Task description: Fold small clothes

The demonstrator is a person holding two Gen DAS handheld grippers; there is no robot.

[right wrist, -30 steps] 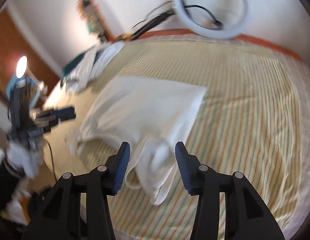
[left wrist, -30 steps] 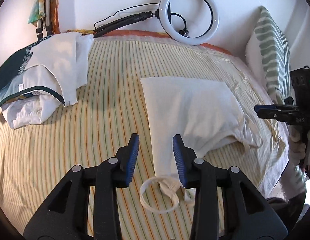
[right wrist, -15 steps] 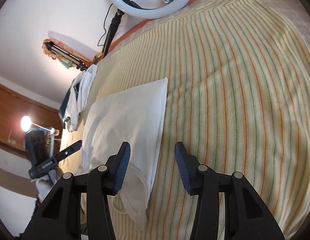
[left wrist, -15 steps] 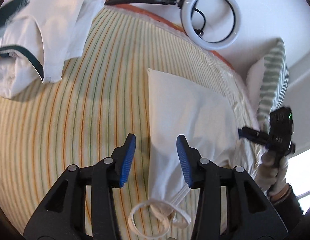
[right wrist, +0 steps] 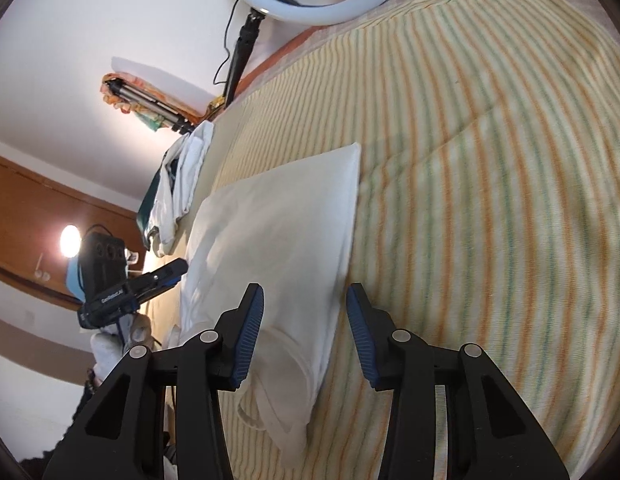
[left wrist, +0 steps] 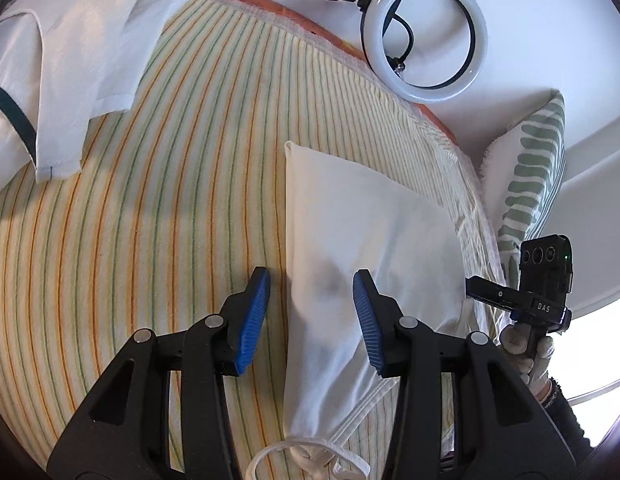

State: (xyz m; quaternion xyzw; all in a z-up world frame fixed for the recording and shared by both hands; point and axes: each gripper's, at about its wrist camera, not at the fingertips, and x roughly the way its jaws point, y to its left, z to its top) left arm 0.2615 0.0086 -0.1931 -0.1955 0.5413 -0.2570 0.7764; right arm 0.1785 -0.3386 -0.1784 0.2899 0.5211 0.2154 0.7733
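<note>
Both my grippers, left (left wrist: 312,312) and right (right wrist: 305,330), hang wide open, empty, over the half-folded white top (left wrist: 362,248). Next I'd pinch the strap end, fold up.

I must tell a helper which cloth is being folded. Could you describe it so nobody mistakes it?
On the striped bedsheet, below the ring light, lies the cream garment, flat between both open grippers. The white clothes pile is heaped and has dark green trim.
</note>
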